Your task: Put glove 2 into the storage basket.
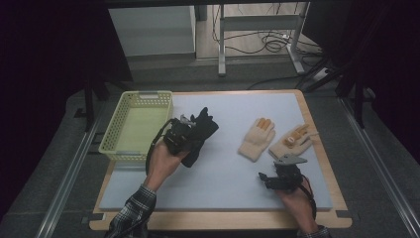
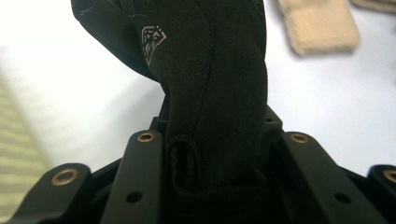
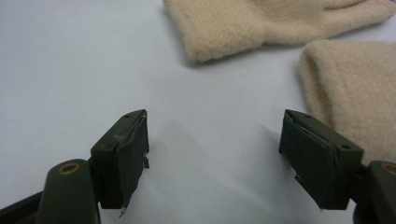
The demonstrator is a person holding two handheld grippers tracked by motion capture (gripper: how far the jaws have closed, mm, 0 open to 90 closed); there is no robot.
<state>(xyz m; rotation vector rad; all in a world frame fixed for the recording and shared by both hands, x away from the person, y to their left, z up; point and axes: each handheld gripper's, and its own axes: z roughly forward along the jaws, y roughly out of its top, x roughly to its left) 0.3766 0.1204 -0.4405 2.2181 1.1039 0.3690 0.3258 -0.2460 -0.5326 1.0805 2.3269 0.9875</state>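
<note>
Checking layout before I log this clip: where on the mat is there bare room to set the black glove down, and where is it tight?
Free: the mat's near strip between the left gripper, shut on the black glove, and the open right gripper; also the far strip behind the beige gloves. The yellow basket is empty. Crowded: the right side, around both beige gloves.

- L gripper [image 1: 190,130] was raised over the table's left-centre, jaws clamped tight on a black glove [image 2: 210,84], L forearm angled in from the bottom.
- R gripper [image 1: 263,177] sat low near the front-right, jaws wide apart, nothing between them.
</note>
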